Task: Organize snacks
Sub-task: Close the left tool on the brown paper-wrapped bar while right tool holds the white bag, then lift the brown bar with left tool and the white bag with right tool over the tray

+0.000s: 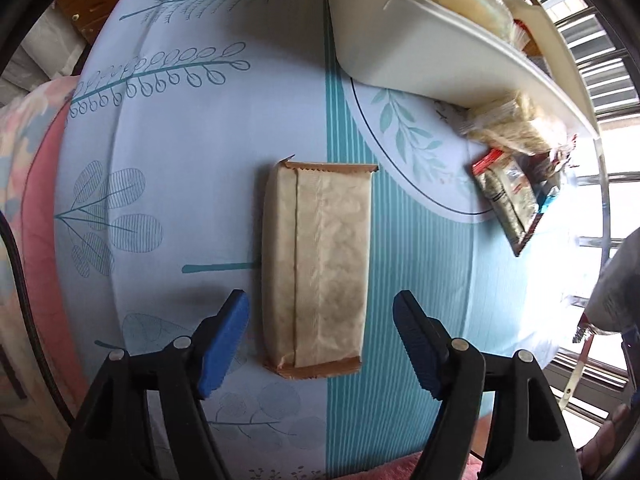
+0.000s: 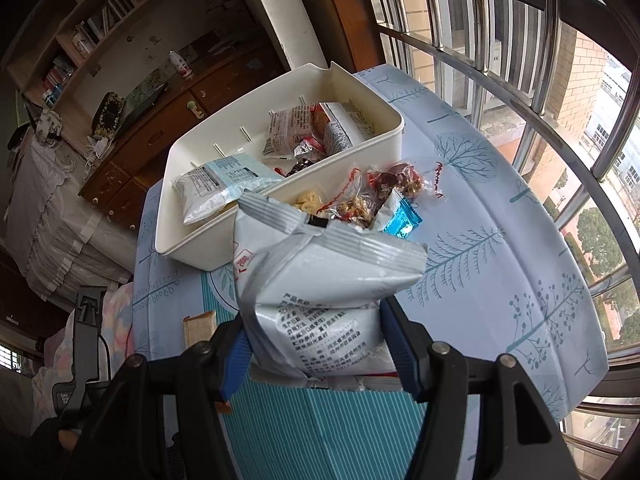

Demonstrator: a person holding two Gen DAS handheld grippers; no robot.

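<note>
A long tan snack packet (image 1: 320, 268) lies flat on the blue leaf-print tablecloth (image 1: 168, 152). My left gripper (image 1: 320, 344) hangs straight above its near end, jaws open, one blue pad on each side and neither touching it. My right gripper (image 2: 316, 352) is shut on a grey-white snack bag (image 2: 320, 280), lifted above the table. The white bin (image 2: 176, 216) behind it holds several snack packets. A corner of the tan packet (image 2: 200, 328) shows at the left of the right wrist view.
Loose small snacks (image 2: 376, 196) lie on the cloth beside the bin; in the left wrist view they are the snack pile (image 1: 512, 160) at the right under the white bin (image 1: 400, 40). Window bars (image 2: 520, 60) run along the table's far side. A bed (image 2: 48, 208) stands left.
</note>
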